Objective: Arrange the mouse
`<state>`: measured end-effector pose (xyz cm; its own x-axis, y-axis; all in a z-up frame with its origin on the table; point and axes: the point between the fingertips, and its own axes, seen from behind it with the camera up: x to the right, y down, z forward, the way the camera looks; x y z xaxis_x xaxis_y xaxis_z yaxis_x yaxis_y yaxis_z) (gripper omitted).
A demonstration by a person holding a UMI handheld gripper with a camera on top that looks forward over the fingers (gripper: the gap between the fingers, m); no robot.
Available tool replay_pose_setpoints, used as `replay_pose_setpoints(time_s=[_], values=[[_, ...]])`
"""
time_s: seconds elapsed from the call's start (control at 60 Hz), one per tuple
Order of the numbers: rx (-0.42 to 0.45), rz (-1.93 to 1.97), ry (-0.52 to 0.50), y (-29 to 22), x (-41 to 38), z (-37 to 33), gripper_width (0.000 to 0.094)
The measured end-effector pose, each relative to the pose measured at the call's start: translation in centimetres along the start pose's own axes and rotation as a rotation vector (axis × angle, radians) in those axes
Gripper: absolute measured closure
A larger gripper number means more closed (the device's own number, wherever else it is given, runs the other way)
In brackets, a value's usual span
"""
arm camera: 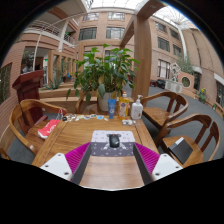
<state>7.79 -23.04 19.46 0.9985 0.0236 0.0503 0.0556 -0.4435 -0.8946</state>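
A wooden chair (pixel 22 118) stands at the left side of a long wooden table (pixel 75 133), its curved arm close to the table's edge. On the table just inside that edge lies a flat red and white packet (pixel 47 127). Further along, at the far end of the table, a leafy potted plant (pixel 103 72) rises against the brick building behind, and beside its base stand a blue cup (pixel 112 103) and a white bottle (pixel 137 108), with a few small things lying between and around them that are too small to tell apart.

Down the middle of the table, nearer the camera, a light patterned mat (pixel 112 137) lies flat, and on it sits the mouse (pixel 114 141), small and dark. The gripper (pixel 112 157) points along the table toward it, its fingers spread wide apart with nothing held: the left pad (pixel 77 156) and the right pad (pixel 148 157) show in magenta to either side of the table's centre line. The mouse lies just ahead of the fingertips, about midway between the two, touching neither; bare mat shows on both sides of it.

To the right of the table stand two more wooden chairs (pixel 190 130), one behind the other, on a tiled floor.
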Motion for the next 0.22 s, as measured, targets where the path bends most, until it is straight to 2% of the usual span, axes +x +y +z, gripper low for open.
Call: replay_pose_setpoints(time_s=[0.217], values=[[-0.009, 0.003, -0.003, 0.8, -0.4, -1.7, 0.0082]])
